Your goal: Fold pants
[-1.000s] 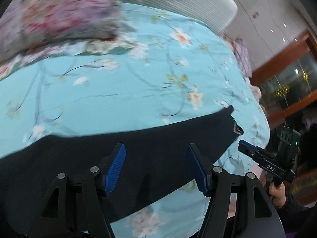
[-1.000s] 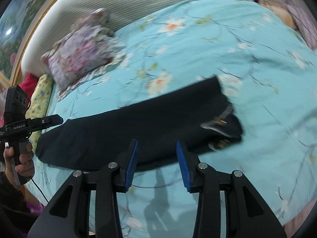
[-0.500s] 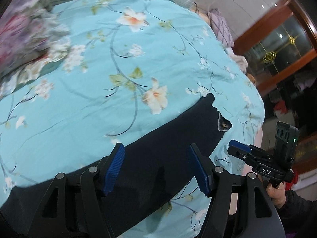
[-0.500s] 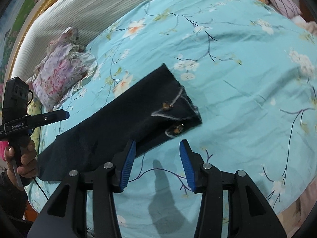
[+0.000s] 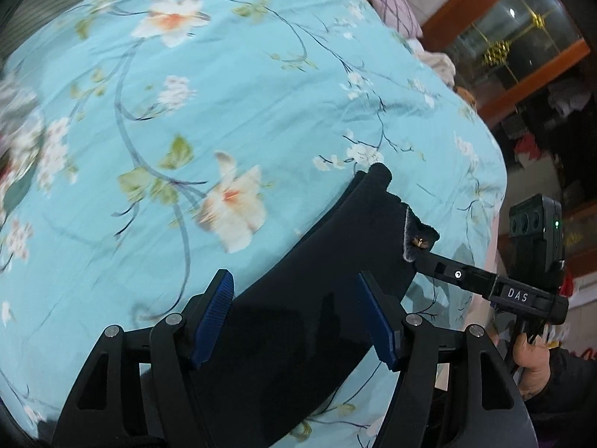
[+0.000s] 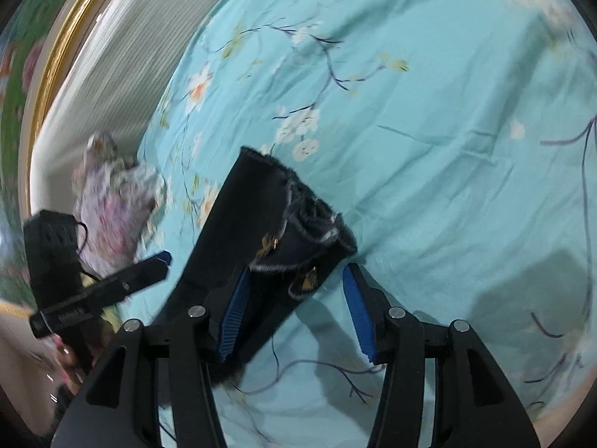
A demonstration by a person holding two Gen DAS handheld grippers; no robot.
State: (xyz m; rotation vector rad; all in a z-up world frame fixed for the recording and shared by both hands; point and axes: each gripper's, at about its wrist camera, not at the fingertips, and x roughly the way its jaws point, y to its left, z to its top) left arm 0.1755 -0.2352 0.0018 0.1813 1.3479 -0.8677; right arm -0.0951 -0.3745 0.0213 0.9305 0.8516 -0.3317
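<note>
Pants: the dark pants (image 5: 321, 280) lie in a long strip on the turquoise floral bedspread (image 5: 224, 112), running from under the left claw out to the waistband end ahead and to its right.
Left claw: the left gripper (image 5: 298, 313) hangs over the middle of the strip, blue pads spread wide with cloth showing below the gap; the pads press on nothing.
Right claw: the right gripper (image 6: 293, 310) points down at the waistband end, its jaws opening; the rumpled waistband corner (image 6: 309, 239) sits just ahead of and between the pads, which do not pinch it.
Hidden: the leg end of the pants is cut off behind the left claw's frame; whether the right claw's left pad touches the cloth is unclear.
Hard to make out: the waistband's small brass fittings (image 6: 270, 242) are blurred; a floral bundle (image 6: 115, 201) beyond the right claw's left side is smeared by motion.
Hands: only the fingers (image 5: 530, 366) gripping the right claw's handle show, at the frame edge.
</note>
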